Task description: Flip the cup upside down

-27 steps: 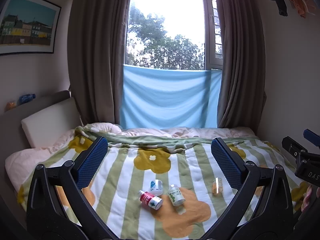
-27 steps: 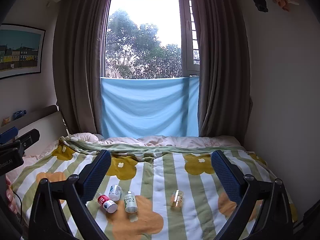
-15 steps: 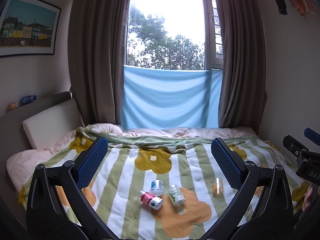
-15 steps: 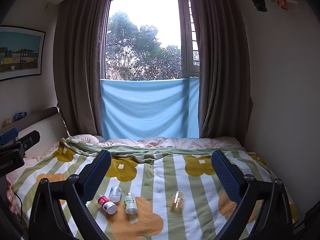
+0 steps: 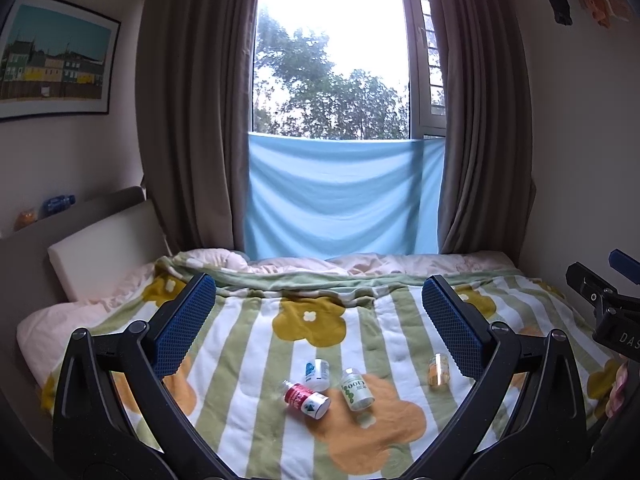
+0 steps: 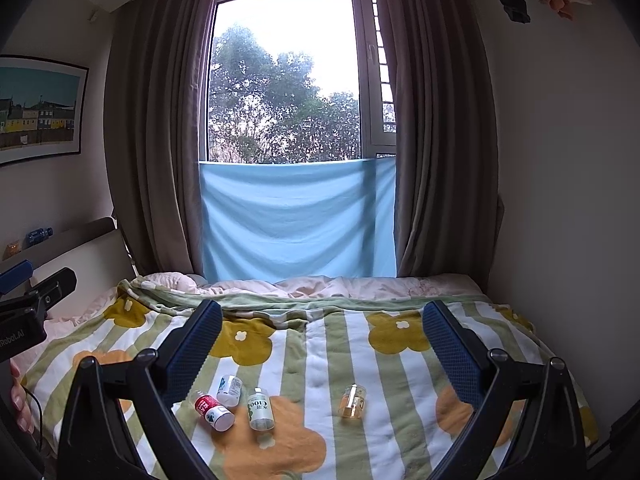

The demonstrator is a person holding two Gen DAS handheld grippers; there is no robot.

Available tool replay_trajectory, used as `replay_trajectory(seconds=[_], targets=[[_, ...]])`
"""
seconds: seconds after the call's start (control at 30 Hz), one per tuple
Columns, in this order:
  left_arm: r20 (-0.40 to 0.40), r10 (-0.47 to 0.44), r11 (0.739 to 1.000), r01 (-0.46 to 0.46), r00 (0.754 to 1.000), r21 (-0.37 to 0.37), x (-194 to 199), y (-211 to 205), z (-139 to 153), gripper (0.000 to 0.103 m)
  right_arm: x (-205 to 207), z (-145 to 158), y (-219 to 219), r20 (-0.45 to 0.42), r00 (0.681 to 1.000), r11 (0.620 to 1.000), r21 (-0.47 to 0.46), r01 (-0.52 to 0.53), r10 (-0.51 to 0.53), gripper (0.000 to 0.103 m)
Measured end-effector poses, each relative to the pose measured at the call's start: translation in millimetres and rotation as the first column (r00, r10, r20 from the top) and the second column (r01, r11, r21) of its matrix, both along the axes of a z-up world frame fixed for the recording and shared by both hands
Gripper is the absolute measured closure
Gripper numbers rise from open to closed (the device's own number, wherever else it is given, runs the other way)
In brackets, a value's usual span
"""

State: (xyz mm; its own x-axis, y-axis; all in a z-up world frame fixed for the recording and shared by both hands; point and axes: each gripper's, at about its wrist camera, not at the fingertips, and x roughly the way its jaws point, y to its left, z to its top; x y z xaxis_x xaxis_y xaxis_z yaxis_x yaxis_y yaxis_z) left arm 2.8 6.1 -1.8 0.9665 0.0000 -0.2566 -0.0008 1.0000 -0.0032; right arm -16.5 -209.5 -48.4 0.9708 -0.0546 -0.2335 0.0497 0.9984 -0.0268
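Plainly, both the left tongs and right tongs are hanging wide apart and holding nothing, well above the bed. The small clear cup is sitting near three bottles; soft bedding risks tipping it when released.

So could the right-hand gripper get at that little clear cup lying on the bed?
Probably yes: the right gripper is open, and the cup lies alone on the blanket, apart from the bottles.
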Motion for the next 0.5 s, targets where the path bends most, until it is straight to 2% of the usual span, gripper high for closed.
replay_trajectory(seconds=[0.5], targets=[[-0.007,-0.002,1.0,0.002,1.0,-0.012,1.9,1.1,-0.6,0.0,2.8,3.4,2.2,-0.004,1.0,1.0,-0.005,0.003,-0.003,0.003]])
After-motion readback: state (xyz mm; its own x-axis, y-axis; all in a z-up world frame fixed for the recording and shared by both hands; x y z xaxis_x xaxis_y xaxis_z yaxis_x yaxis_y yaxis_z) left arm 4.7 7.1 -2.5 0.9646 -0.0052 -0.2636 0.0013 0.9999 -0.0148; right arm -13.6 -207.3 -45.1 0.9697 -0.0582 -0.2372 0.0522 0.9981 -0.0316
